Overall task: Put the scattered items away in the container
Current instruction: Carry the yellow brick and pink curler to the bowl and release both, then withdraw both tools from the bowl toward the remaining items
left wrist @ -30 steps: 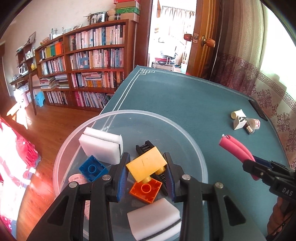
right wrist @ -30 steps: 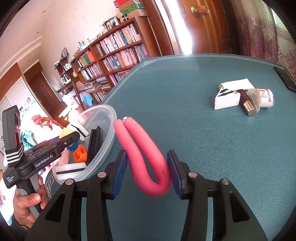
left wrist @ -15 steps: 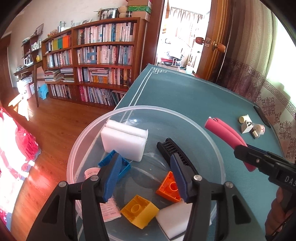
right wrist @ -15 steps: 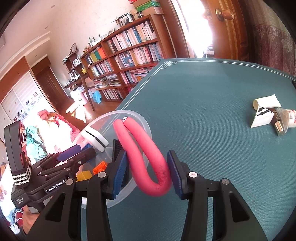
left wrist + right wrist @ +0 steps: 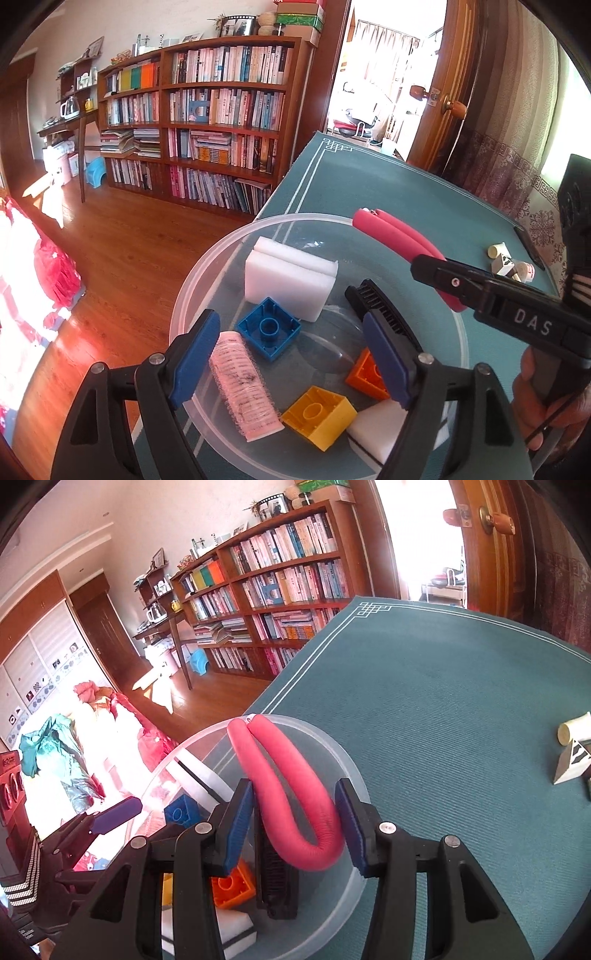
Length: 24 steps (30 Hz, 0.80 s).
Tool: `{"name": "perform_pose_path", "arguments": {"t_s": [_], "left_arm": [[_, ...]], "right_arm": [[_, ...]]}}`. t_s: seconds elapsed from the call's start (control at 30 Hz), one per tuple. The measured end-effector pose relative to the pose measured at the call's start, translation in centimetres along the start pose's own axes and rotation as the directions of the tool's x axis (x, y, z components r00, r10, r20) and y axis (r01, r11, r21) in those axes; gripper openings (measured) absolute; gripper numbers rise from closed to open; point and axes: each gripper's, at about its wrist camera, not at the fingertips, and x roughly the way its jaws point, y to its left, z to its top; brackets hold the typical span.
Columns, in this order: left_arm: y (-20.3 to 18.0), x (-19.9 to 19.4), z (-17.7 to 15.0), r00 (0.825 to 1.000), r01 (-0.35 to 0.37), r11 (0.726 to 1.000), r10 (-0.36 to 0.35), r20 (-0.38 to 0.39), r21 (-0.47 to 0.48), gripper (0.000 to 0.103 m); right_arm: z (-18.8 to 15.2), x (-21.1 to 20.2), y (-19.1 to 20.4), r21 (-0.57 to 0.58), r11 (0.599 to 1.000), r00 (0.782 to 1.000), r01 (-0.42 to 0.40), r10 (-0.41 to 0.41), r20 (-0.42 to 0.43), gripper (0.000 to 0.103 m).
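- Two grippers are seen; the right gripper [image 5: 293, 827] is pinched on the bend of the pink foam roller [image 5: 284, 794], carried above the clear container [image 5: 354, 775].
- The roller's long axis runs away from the jaws, its free ends over the far rim; release is judged to be next.
- The left gripper [image 5: 291, 354] is spread, nothing held, hovering over the container's near side, clear of the roller.
- A few small items [image 5: 511, 260] are left far right on the table [image 5: 461, 686].

Both wrist views above bowl [image 5: 192, 295]
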Motion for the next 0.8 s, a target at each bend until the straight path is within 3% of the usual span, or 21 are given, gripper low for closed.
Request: {"name": "perform_pose_path", "arguments": {"t_s": [0.2, 0.3, 0.5, 0.8], "left_arm": [[0.5, 0.1, -0.1, 1.000, -0.004, 1.000, 0.004, -0.008, -0.011, 0.085], [0.6, 0.4, 0.0, 1.000, -0.009, 1.000, 0.009, -0.012, -0.013, 0.086], [0.2, 0.6, 0.1, 1.000, -0.005, 1.000, 0.005, -0.017, -0.007, 0.087], [-1.0, 0.1, 0.1, 1.000, -0.004, 1.000, 0.005, -0.015, 0.018, 0.089]], "right_arm": [[0.8, 1.4, 0.2, -0.044, 0.998, 0.999, 0.036, -0.037, -0.006, 0.051], [0.7, 1.4, 0.0, -0.051, 0.998, 0.999, 0.035, -0.035, 0.002, 0.058], [0.0, 0.2, -0.1, -0.077, 0.994, 0.996, 0.074, -0.071, 0.047, 0.058], [-1.3, -2.3, -1.7, -0.030, 0.997, 0.996, 0.068, -0.066, 0.065, 0.058]]}}
